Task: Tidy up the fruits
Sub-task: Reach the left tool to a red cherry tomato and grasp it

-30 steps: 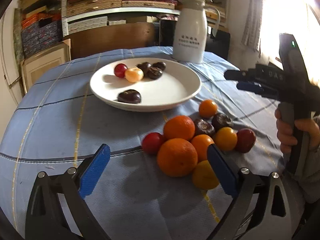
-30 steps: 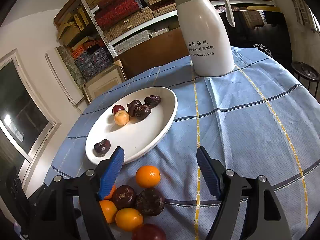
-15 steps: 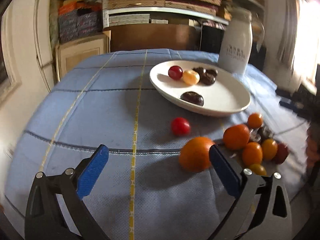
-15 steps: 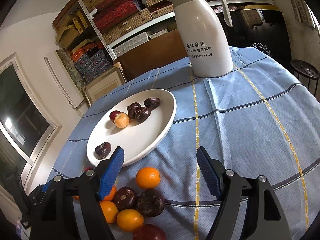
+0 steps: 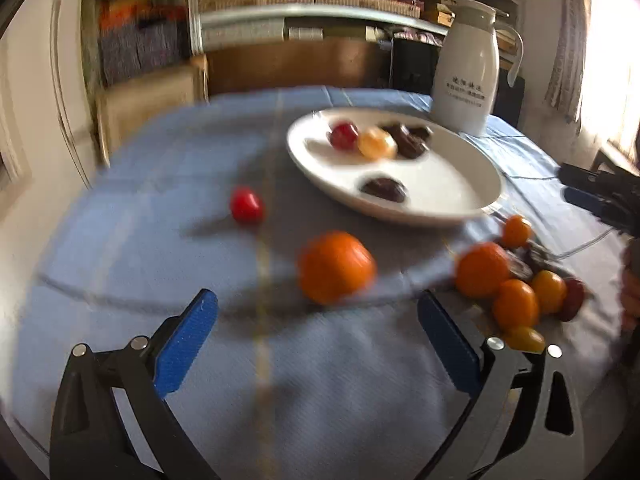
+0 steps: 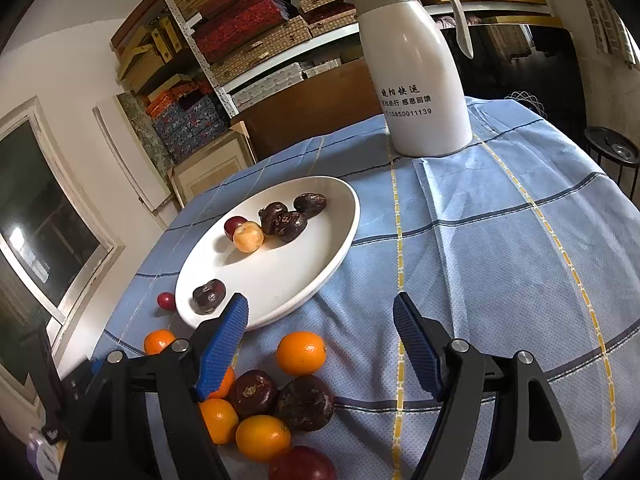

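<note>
A white plate on the blue cloth holds a red fruit, a yellow fruit and several dark fruits. A large orange and a small red fruit lie apart on the cloth, blurred. A cluster of oranges and dark fruits lies near the table's front. My left gripper is open and empty, just short of the large orange. My right gripper is open and empty above the cluster, with a small orange between its jaws.
A tall white thermos jug stands behind the plate. Shelves of boxes fill the back wall. The right gripper shows at the right edge of the left wrist view.
The left wrist view has swung left. The large orange and the small red fruit have rolled left, away from the cluster. The right gripper has hardly moved.
</note>
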### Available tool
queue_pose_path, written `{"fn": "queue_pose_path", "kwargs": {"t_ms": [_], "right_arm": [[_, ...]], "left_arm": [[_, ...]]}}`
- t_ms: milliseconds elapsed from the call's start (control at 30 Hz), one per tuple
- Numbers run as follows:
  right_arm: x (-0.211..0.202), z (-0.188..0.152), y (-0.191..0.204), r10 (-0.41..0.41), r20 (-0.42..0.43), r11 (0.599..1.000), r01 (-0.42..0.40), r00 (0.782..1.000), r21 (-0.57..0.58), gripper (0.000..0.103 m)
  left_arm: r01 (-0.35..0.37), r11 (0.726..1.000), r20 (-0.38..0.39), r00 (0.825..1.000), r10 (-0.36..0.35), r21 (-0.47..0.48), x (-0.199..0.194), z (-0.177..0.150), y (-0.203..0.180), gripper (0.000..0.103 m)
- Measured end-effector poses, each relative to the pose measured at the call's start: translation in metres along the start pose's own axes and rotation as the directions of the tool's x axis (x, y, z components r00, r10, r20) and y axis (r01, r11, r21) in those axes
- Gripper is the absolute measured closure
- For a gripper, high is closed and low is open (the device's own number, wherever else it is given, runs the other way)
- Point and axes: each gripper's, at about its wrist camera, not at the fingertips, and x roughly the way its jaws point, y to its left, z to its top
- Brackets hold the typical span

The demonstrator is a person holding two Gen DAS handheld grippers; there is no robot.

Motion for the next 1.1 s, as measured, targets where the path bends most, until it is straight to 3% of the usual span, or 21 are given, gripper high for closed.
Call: {"fn": "queue_pose_path", "kwargs": {"t_ms": [67,167,233,267,300,367,500,800,1000,1100], "right_arm": [[0.0,-0.002,-0.001,-0.012,-0.003,1.0,0.012,1.0,0.004,0.027],[0.002,-0.003,-0.003,-0.011,-0.018,1.0,0.011,1.0,0.016,0.027],[0.002,-0.003,-0.001,-0.016,-0.018,1.0,0.016,1.0,0.006,0.027],[0.003,-0.004,0.0,-0.016,-0.021,1.0,0.016,1.0,0.002,0.027],[0.003,-0.004,0.001,-0.017,-0.023,1.0,0.017,1.0,-0.003,0.027],[0.005,-0.005,0.003,-0.024,-0.027,1.0,0.023,0.999,-0.014,0.027],[0.009,-0.008,0.006,-0.032,-0.043,0.999,0.031,0.999,-0.029,0.027],[0.013,-0.01,0.011,-0.047,-0.054,0.997,0.044,0.997,-0.061,0.027],[0.013,-0.01,0.01,-0.044,-0.053,0.998,0.041,0.998,-0.054,0.027],[0.012,-0.008,0.009,-0.037,-0.051,0.998,0.034,0.998,-0.046,0.027]], "left_arm": [[-0.019,0.998,0.029,0.999,0.021,-0.055,0.002,0.015,0.025,0.004],[-0.016,0.975,0.032,0.999,0.024,-0.22,0.015,0.032,0.073,0.004],[-0.034,0.959,0.001,0.999,0.036,-0.282,0.031,0.038,0.093,0.006],[-0.035,0.957,-0.016,0.999,0.031,-0.289,0.039,0.038,0.096,0.012],[-0.034,0.958,-0.032,0.999,0.026,-0.284,0.047,0.037,0.097,0.029],[-0.034,0.968,-0.069,0.997,0.017,-0.247,0.06,0.037,0.09,0.041],[-0.124,0.985,-0.073,0.991,0.116,-0.122,0.071,0.043,0.069,0.041],[-0.05,0.993,-0.146,0.989,0.035,-0.105,0.1,0.052,0.06,0.04],[0.008,0.993,-0.162,0.986,-0.028,-0.119,0.095,0.044,0.061,0.069],[0.026,0.991,-0.161,0.986,-0.047,-0.13,0.084,0.034,0.059,0.073]]}}
